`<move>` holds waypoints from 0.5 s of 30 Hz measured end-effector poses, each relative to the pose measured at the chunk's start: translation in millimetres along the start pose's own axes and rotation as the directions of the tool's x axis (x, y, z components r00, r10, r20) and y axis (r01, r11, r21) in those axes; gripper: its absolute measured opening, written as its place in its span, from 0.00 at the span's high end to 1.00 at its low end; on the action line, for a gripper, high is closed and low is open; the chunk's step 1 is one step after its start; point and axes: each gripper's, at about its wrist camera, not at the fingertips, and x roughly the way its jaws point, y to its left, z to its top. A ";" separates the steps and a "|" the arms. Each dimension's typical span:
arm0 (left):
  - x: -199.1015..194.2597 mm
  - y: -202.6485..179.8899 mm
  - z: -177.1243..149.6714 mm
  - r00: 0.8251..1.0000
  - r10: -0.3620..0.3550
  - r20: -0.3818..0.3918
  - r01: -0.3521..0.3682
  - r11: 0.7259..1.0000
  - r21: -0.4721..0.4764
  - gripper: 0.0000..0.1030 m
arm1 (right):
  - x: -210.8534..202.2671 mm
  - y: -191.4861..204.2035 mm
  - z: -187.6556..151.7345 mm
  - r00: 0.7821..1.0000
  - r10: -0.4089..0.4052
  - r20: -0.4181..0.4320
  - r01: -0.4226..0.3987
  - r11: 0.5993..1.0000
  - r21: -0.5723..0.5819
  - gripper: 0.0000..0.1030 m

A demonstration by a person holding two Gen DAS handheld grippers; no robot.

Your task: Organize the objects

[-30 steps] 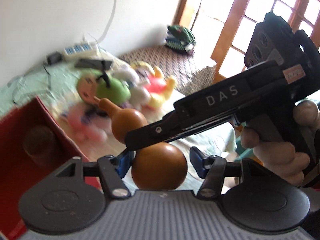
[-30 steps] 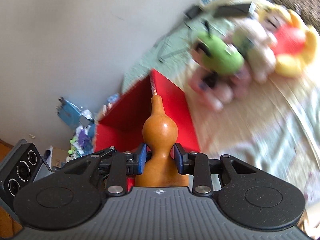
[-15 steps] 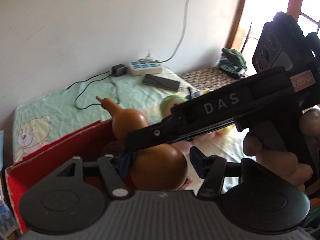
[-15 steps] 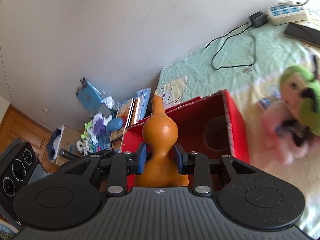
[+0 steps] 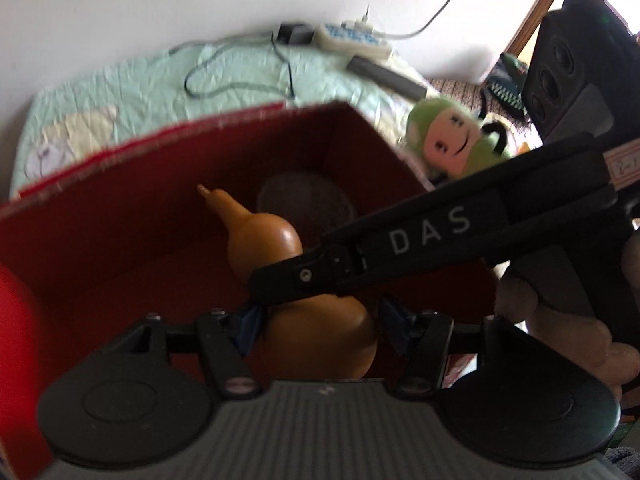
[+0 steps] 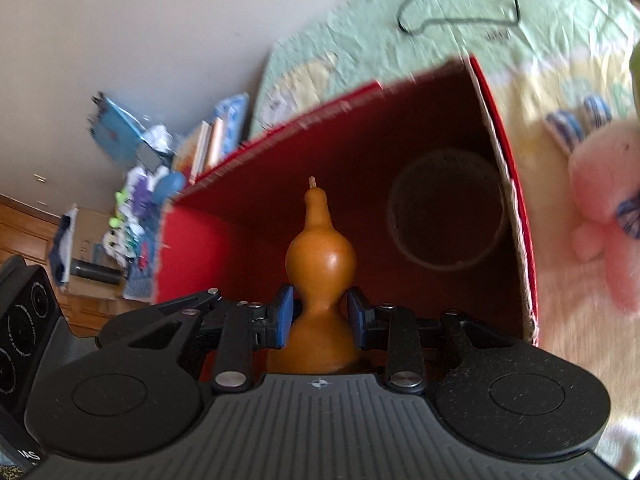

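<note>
Looking hard, smooth and glossy: a dried bottle gourd (image 6: 320,280), orange-brown, two bulbs with a narrow waist and a thin stem tip. Probably being light, hollow and rigid, so likely cracking if dropped or squeezed hard; also looking slippery on the rounded bulbs. Judging the waist the safest hold, the curves above and below keeping it from sliding out.

Hanging stem-forward over the open mouth of the red cardboard box (image 6: 516,184), not yet resting on its floor. Being pinched at the waist by the right gripper (image 6: 320,314), blue pads pressed against both sides. Sitting with its lower bulb (image 5: 320,340) between the fingers of the left gripper (image 5: 320,322): left pad touching or nearly so, right pad standing clear, so spread rather than clamping.

Lying inside the box, at the far right: a dark, round, woven-looking basket (image 6: 448,212). Showing matte red walls with a frayed pale edge.

Spreading beyond: a crinkled mint-green quilt (image 5: 240,68), soft and printed. Lying to the right, a fuzzy pink plush (image 6: 600,200) and a green plush doll (image 5: 456,144). Resting at the far edge, a white power strip (image 5: 352,38) with a black cable.
</note>
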 end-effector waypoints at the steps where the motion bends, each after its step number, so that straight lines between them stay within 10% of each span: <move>1: 4.1 1.2 -1.2 1.000 0.000 -0.012 0.000 1.000 -0.003 0.41 | 2.3 -0.6 -1.1 1.000 -0.005 -0.005 0.005 1.000 0.002 0.69; 15: 27.5 7.1 -2.7 0.994 0.047 -0.097 -0.049 0.999 -0.019 0.45 | 27.1 13.5 -4.0 0.969 -0.242 -0.041 0.236 0.964 -0.119 0.70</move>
